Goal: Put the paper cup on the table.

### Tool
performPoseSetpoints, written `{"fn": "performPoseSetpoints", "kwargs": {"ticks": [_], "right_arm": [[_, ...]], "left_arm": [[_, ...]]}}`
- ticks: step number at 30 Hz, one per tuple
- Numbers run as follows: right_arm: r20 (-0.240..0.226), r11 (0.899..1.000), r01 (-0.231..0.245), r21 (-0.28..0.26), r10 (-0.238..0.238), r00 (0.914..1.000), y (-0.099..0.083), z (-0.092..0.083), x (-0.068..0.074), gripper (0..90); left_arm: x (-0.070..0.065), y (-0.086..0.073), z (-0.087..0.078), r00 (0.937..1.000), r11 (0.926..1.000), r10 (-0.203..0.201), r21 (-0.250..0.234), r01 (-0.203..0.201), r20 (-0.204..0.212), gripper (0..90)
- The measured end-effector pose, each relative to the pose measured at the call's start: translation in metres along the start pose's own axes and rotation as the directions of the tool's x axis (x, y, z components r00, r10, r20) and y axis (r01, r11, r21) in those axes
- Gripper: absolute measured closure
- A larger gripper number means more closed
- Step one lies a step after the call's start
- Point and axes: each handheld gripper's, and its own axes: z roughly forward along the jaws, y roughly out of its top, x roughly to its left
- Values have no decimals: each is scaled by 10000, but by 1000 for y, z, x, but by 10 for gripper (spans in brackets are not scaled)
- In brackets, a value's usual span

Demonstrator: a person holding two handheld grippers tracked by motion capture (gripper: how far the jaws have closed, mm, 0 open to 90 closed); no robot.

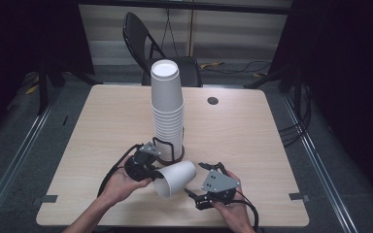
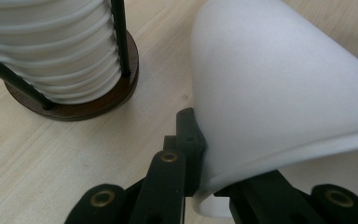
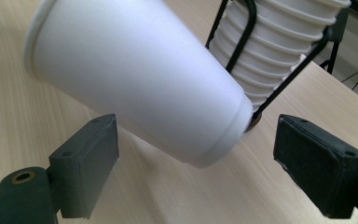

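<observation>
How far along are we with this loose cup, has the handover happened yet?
Done: one cup is off the stack in the holder. In hand: the left gripper pinches its rim, cup tilted sideways. Left: the right gripper is open beside the cup's base, not yet closed on it.

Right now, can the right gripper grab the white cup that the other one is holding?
Probably yes. The right gripper is open, and the loose cup lies just ahead of its spread jaws with nothing between. The left gripper pinches only its rim.
</observation>
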Motion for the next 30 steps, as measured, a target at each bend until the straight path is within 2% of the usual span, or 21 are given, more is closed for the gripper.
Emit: {"fn": "performPoseSetpoints", "kwargs": {"ticks": [8,16,22,24,28,30], "right_arm": [[-292,9923,1204,294,-1195,9924,4,9,11,128],[-167,9873,1562,304,-1558,9877,7,11,18,107],[-148,9846,1729,245,-1726,9849,13,14,24,81],[-67,9808,1933,266,-1932,9811,15,16,26,80],[-84,9770,2117,240,-2115,9773,18,21,31,78],[-79,9791,2032,70,-2032,9791,20,24,33,79]], "left_arm": [[-7,15,4,9995,9951,308,942,-296,-114,860],[-10,26,5,9987,9876,511,1490,-496,-59,862],[-11,30,5,9988,9871,460,1543,-430,-159,864],[-13,30,5,9990,9883,384,1489,-345,-233,865],[-12,31,7,9996,9891,276,1448,-263,-68,869],[-13,32,8,9998,9901,211,1387,-219,73,872]]}}
